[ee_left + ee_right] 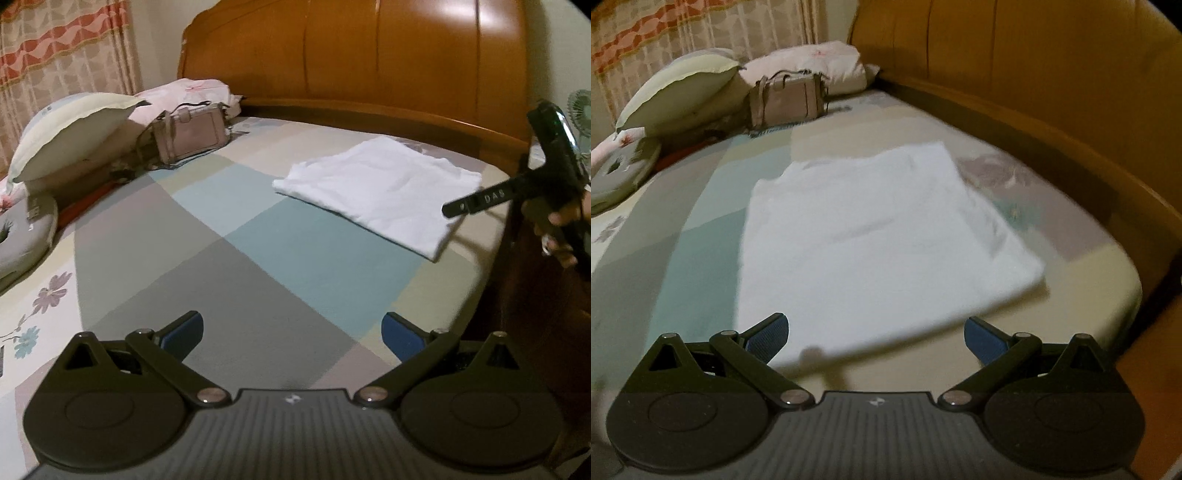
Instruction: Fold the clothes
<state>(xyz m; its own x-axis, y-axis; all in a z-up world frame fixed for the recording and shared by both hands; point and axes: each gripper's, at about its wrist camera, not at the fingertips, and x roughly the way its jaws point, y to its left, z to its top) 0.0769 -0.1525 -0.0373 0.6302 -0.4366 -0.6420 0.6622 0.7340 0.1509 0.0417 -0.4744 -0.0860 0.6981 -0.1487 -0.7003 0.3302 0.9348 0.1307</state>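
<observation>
A white garment lies folded into a flat rectangle on the patchwork bedsheet, near the headboard side. My left gripper hovers open over bare sheet, well short of it and to its left. In the left wrist view the right gripper reaches in from the right edge, held by a hand, its tip over the garment's near right corner. In the right wrist view the same garment fills the middle, and my right gripper stands open just above its near edge, holding nothing.
A wooden headboard curves along the far and right side. A beige handbag, pillows and folded bedding sit at the far left. A patterned curtain hangs behind. The bed's edge drops off at right.
</observation>
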